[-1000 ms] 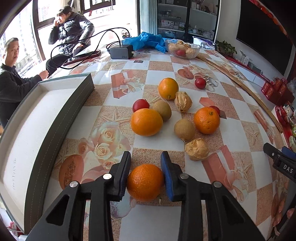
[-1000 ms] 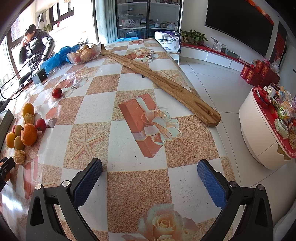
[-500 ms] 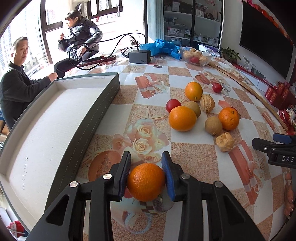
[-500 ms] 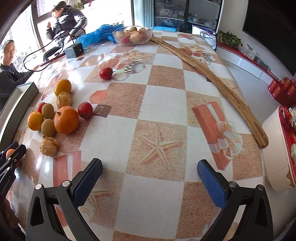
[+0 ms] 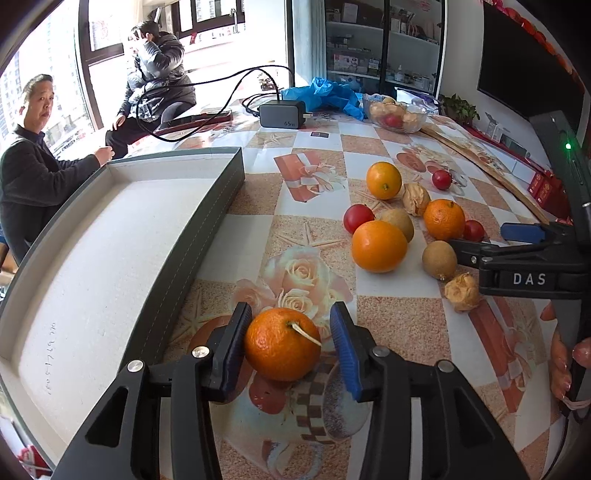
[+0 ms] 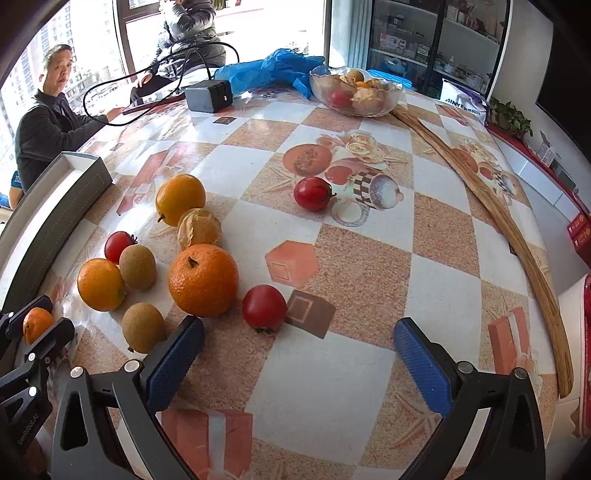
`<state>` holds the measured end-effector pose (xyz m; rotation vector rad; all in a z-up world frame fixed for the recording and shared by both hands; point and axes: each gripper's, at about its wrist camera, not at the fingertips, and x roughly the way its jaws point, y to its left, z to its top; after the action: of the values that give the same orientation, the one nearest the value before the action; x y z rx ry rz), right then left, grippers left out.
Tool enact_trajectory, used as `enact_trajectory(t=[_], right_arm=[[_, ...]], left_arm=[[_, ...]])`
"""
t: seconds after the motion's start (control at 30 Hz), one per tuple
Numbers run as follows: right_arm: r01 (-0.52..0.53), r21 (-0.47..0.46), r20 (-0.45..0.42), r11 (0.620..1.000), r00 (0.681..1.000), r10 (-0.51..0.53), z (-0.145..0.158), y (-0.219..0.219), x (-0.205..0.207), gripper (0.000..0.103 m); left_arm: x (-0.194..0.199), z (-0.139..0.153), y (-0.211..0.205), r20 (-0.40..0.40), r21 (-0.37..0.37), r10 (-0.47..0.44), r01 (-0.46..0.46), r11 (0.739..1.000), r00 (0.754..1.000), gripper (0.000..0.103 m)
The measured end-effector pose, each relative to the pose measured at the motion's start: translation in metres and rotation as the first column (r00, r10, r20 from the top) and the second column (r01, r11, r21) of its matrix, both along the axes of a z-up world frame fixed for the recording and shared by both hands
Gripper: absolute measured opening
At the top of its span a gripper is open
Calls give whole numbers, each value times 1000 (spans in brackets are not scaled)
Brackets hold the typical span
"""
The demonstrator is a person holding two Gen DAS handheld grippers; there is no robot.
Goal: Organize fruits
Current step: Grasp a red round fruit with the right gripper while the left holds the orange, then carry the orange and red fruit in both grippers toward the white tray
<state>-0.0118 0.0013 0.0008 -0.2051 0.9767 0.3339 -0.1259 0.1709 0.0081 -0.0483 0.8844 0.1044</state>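
The left gripper (image 5: 288, 341) grips a small orange (image 5: 281, 344) across its middle, low in the frame's centre, just right of the grey tray (image 5: 207, 221) at the left. The orange looks firm, light and round, so it could roll; a hold across the widest part, clear of the stem, suits it. The right gripper (image 6: 295, 363) hangs wide apart and empty, near a red tomato (image 6: 264, 306) and a big orange (image 6: 203, 280).

Bright daylight from windows (image 5: 110, 33), overexposed. Glare on glossy tablecloth (image 6: 207, 170). Soft short shadows under fruit. Strong fisheye bending, dark vignette at corners. Focus sharp; no motion blur.
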Motion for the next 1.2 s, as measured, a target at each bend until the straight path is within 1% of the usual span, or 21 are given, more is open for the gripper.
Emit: enact_trajectory(t=[0.03,0.1,0.13,0.17,0.2,0.23,0.27,0.3,0.47,0.6,0.77,1.03,1.2], right_arm=[[-3,5,6,1000,1000,3,0,3,1,101],[-5,14,22,1000,1000,4,3,5,1,92],[-4,17,29,1000,1000,4,5,6,-1,77],[-3,19,35,1000,999,3,8,5,-3,54],[0,20,37,1000,999,0,10,4,-4,40],[8,23,33,1000,999,-9,10,2,-5,21],[19,34,26,999,999,-20,10,-2,-6,21],[31,45,24,999,999,-32,11,-7,-9,21],[70,127,12,989,997,-72,12,-44,-40,21],[130,208,7,969,991,-134,10,-74,-64,21],[180,292,16,939,981,-193,8,-89,-75,21],[184,316,9,931,980,-197,8,-92,-76,21],[184,305,13,934,980,-198,7,-91,-76,21]], left_arm=[[1,0,1,-3,-4,2,-2,1000,1000,49],[3,0,2,-6,-8,4,-4,1000,1000,49],[4,0,2,-7,-7,4,-4,1000,1000,49],[4,0,1,-7,-7,6,-7,1000,1000,49],[5,0,1,-7,-7,11,-11,1000,1000,48],[5,0,1,-6,-9,15,-15,1000,1000,48],[5,0,0,-5,-10,16,-16,1000,1000,40],[4,1,0,-5,-9,14,-14,1000,1000,38],[-10,2,0,3,-38,-2,2,999,1000,38],[-23,3,2,11,-82,-7,8,997,1000,38],[-34,3,2,15,-83,5,-3,997,1000,38],[-37,0,-5,21,-26,35,-35,999,999,38],[-38,-1,-5,24,-22,48,-48,999,999,38]])
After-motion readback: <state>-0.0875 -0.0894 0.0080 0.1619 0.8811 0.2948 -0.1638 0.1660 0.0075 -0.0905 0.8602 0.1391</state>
